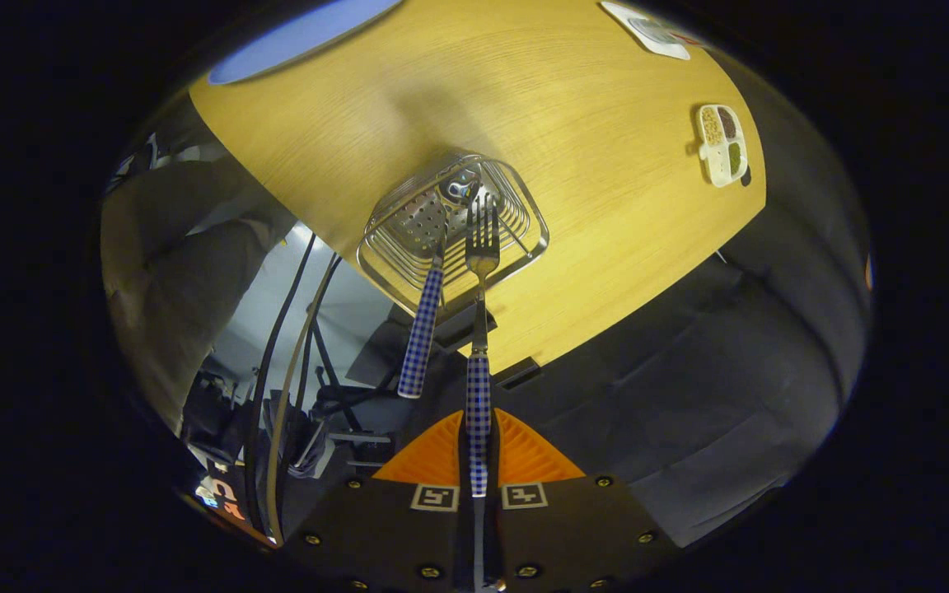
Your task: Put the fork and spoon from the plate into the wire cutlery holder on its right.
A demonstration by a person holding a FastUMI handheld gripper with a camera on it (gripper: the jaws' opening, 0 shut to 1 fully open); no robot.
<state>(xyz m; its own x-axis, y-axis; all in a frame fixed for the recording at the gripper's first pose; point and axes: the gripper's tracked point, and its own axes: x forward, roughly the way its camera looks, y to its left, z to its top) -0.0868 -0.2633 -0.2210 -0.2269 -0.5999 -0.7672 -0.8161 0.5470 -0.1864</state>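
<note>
- The gripper (479,445) has its two fingers pressed together on the checked handle of the fork (479,329), one finger on each side, with no gap showing between finger and handle.
- The fork runs straight ahead from the fingers: checked handle between them, then a bare metal neck, then the tines, which point away from the gripper.
- The tines sit over the open top of the wire cutlery holder (524,247), near its middle; whether they touch the wires or the bottom cannot be told.
- The wire cutlery holder is a square basket of thin metal rods with rounded corners, seen from above, with a perforated metal plate inside on its left part.
- The spoon (423,329), with the same checked handle, already stands in the holder just left of the fork; its handle leans out over the holder's near rim toward the gripper, and its bowl end is deep in the basket, shiny and hard to make out.
- The two handles lie close and nearly parallel, apart from each other.
- The holder stands on a wooden table (606,165), close to the table's near edge.
- Beyond the holder, across the table, a blue plate (301,37) shows at the far edge.
- Well apart to the right lies a small white tray (722,144) with compartments holding grains or seeds, and farther off a white card (656,33).
- Below the table edge, dark cables (277,395) hang on the left.
</note>
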